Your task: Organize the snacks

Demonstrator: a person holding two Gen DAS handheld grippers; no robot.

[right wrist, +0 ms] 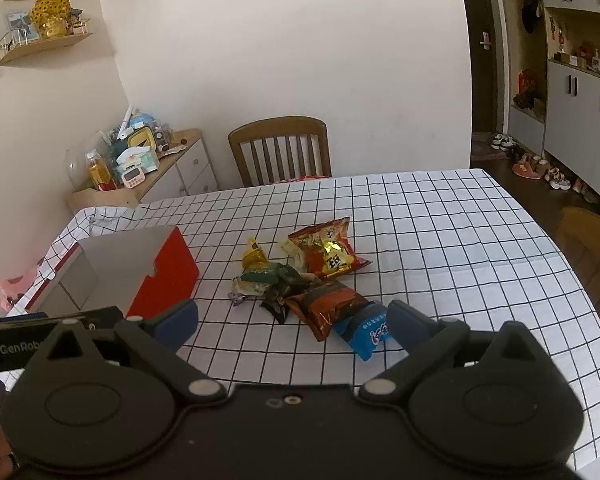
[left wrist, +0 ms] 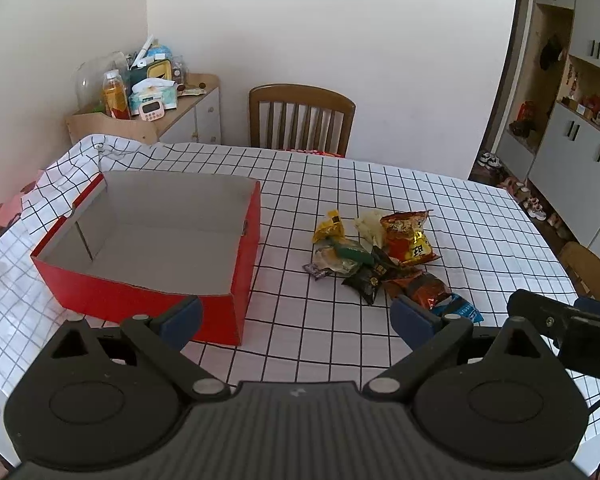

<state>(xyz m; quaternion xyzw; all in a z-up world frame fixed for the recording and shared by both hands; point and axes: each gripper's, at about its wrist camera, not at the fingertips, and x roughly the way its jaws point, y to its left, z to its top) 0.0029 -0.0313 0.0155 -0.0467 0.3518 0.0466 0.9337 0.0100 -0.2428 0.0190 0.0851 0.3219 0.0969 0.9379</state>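
Both tools spread wide, nothing gripped: left tool point(left wrist: 296, 320) hangs near the red box point(left wrist: 140, 292), right tool point(right wrist: 292, 326) just short of the snack pile point(right wrist: 300, 276) mid tabletop point(right wrist: 460, 240). Box looks empty, so I'm at the start. I'd take the blue packet point(right wrist: 366, 330) first w/ the right tool: nearest, lying free. Pinch one end low, avoid dragging the orange bag point(right wrist: 328, 308) touching it.
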